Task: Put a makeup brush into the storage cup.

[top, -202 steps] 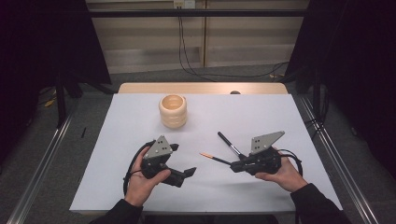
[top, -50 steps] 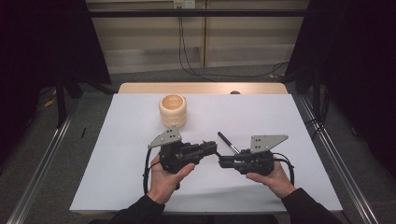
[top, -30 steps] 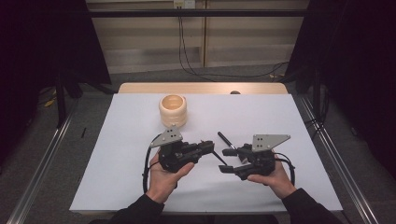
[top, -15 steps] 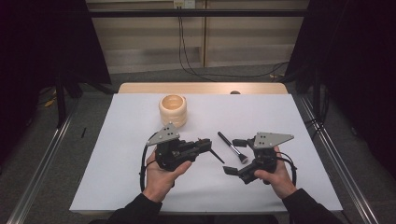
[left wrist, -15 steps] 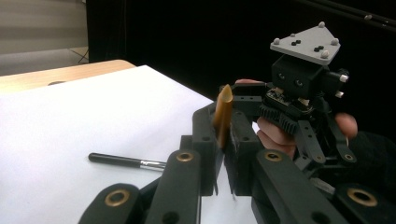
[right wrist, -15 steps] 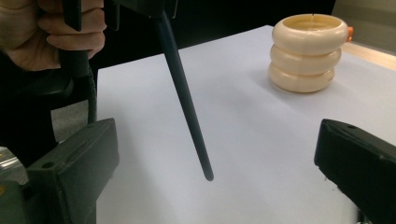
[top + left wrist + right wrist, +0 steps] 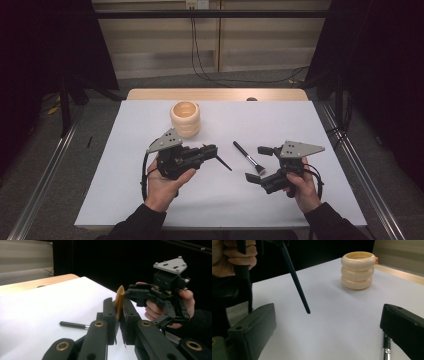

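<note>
Near right, the right hand-held gripper (image 7: pixel 260 163) stands released above a slim black brush (image 7: pixel 247 157) lying diagonally on the white desk (image 7: pixel 310 130), while the left hand-held gripper (image 7: pixel 214 150) clenches an orange-tipped dark stick (image 7: pixel 220 161) pointing right, before the ribbed cream cup (image 7: pixel 186 118).

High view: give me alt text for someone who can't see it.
The left gripper is shut on a thin dark pen, and the right gripper stands open beside a makeup brush lying on the white table. A cream ribbed cup stands upright farther back.
</note>
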